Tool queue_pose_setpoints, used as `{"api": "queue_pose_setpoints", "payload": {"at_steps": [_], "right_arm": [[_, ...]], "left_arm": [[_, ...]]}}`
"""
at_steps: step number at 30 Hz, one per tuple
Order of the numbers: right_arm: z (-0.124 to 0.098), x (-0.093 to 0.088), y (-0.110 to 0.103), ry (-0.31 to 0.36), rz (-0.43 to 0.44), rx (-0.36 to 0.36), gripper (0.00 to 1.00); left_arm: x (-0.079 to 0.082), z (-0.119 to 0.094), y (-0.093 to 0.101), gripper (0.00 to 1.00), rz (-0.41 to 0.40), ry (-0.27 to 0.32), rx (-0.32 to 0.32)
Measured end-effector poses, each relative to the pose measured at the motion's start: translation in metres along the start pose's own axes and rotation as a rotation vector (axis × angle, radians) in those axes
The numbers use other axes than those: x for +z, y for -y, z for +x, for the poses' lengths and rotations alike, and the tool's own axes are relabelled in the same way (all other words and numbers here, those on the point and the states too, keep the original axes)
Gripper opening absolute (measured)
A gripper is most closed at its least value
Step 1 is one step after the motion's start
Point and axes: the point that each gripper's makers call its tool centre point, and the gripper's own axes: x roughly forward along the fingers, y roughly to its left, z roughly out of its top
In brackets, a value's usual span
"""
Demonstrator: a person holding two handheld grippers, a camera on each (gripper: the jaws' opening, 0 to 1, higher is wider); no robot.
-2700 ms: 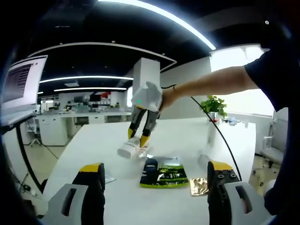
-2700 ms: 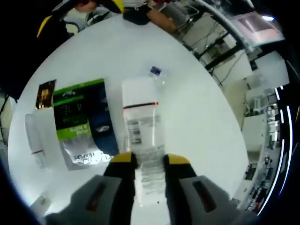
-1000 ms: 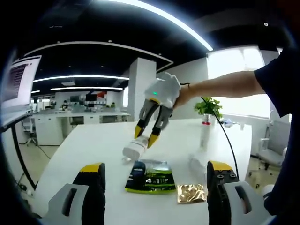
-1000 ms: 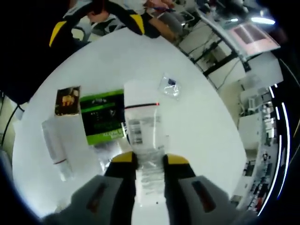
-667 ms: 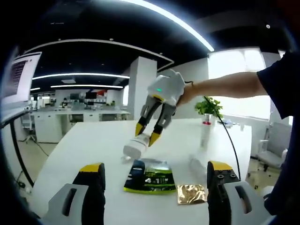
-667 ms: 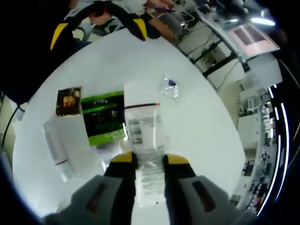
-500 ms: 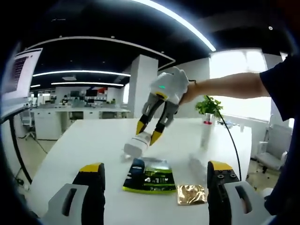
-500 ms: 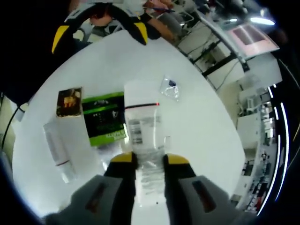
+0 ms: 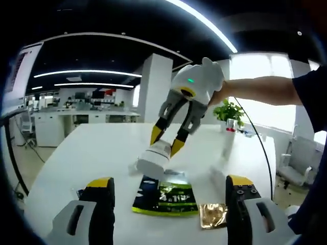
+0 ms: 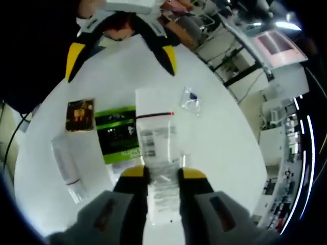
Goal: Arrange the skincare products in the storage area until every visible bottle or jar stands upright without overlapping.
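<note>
A: What is held, nearest the camera first?

B: In the right gripper view, the right hand-held gripper [image 10: 158, 176] is closed on the lower end of a clear tube [image 10: 156, 138] with a red line across it. The tube is carried in the air above the white desk [image 10: 219, 132], tilted rather than upright. The left hand-held gripper [image 9: 168, 191] has its jaws spread wide with nothing between them.

A: What lies below the tube?

B: A green and black pouch [image 10: 118, 133] is seen flat on the desk, with a gold sachet [image 10: 79, 115] just beside it. A second tube [image 10: 65, 166] lies on its side nearby, and a small clear packet [image 10: 190, 99] rests farther off.

A: How should the step be done well?

B: The held tube is best turned so its flat cap points down. It should then be lowered onto bare desk, apart from the pouch and the lying tube, so that nothing overlaps. The grip is best loosened only once the cap sits flat, since a narrow tube is likely to topple. Which end carries the cap cannot be told for certain.
</note>
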Motion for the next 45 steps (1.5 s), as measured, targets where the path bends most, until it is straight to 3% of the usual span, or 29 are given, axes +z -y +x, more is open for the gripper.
{"api": "queue_pose_setpoints", "payload": {"at_steps": [13, 25, 31, 36, 41, 45], "right_arm": [[-0.003, 0.001, 0.0, -0.018, -0.021, -0.002, 0.2], [-0.005, 0.004, 0.0, -0.023, -0.04, -0.011, 0.2], [-0.004, 0.006, 0.002, -0.022, -0.049, -0.016, 0.2], [-0.004, 0.005, 0.003, -0.027, -0.061, -0.021, 0.2], [-0.002, 0.005, 0.001, -0.023, -0.069, -0.02, 0.2], [0.0, 0.004, -0.002, -0.031, -0.074, -0.011, 0.2]], "left_arm": [[0.015, 0.028, -0.004, 0.89, -0.082, -0.004, -0.069], [0.01, 0.044, -0.004, 0.84, -0.149, -0.052, -0.121], [0.006, 0.05, 0.006, 0.81, -0.193, -0.085, -0.191], [0.009, 0.054, 0.002, 0.79, -0.239, -0.092, -0.214], [0.008, 0.056, 0.0, 0.72, -0.249, -0.103, -0.224], [0.006, 0.053, 0.009, 0.61, -0.264, -0.116, -0.248]]}}
